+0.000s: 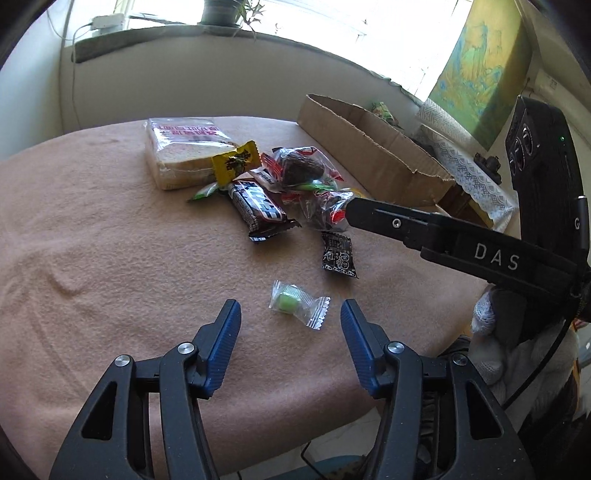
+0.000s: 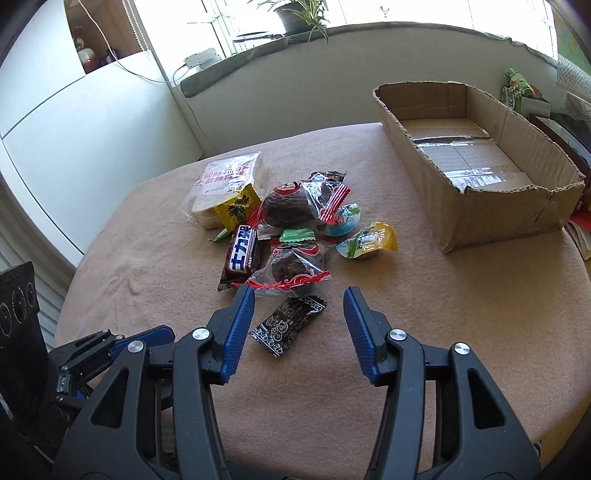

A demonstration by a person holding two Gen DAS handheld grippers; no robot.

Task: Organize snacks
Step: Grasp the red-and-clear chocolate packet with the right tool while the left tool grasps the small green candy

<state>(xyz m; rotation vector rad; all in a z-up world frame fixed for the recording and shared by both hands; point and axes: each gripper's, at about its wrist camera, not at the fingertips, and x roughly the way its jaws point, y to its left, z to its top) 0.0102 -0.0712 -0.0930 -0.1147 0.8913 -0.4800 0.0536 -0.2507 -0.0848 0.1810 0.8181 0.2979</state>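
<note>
A green candy in a clear wrapper (image 1: 297, 303) lies on the pink cloth between the fingers of my left gripper (image 1: 290, 308), which is open and not touching it. My right gripper (image 2: 298, 295) is open too, with a small black packet (image 2: 289, 326) on the cloth between its blue pads (image 2: 236, 332), apart from both. Just beyond is the snack pile: a bread pack (image 2: 225, 181), a chocolate bar (image 2: 242, 253), two dark cakes in clear wrappers (image 2: 291, 206), and two jelly cups (image 2: 369, 242). In the left wrist view one right finger (image 1: 373, 212) reaches in beside the pile.
An open cardboard box (image 2: 498, 225) stands at the table's far right with nothing in it. The pink cloth (image 2: 424, 332) covers a round table whose edge curves close in front. A windowsill with a plant (image 2: 299, 14) lies behind. A gloved hand (image 1: 487, 314) holds the right gripper.
</note>
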